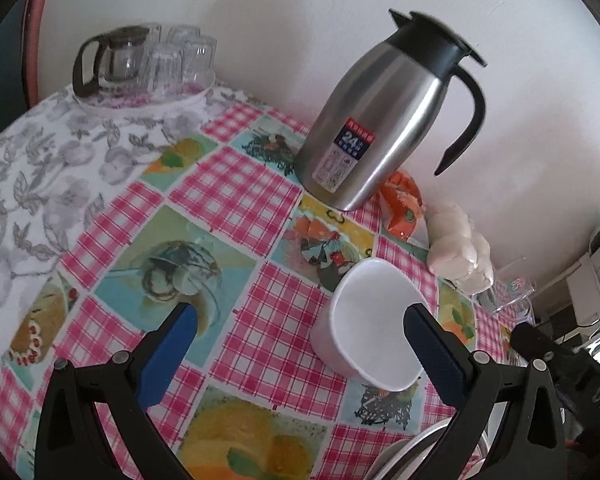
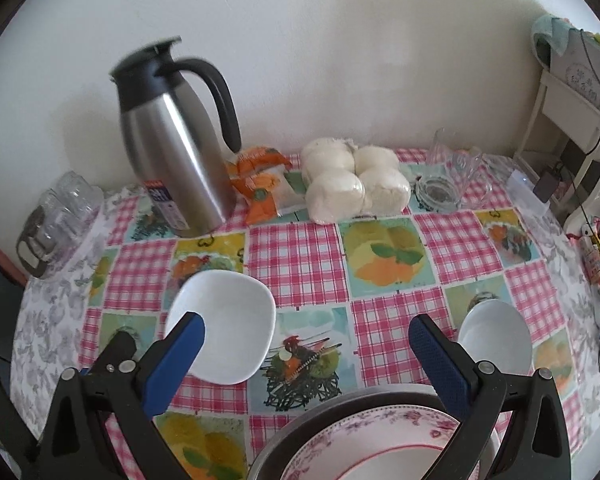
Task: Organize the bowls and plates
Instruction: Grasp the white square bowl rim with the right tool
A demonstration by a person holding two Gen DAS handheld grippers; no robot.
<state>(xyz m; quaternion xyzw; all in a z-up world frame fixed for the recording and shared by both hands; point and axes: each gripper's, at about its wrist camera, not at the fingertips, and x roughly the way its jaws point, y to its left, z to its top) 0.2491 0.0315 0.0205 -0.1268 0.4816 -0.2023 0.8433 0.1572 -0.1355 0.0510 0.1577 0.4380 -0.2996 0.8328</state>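
I see a plain white wall behind the table, which wears a checked pink cloth with fruit and rooster squares, laid over a grey floral cloth. Soft, even light falls on it all, with faint shadows on the wall. At the far right stands a white shelf with cables hanging down. A reddish frame edges the left.
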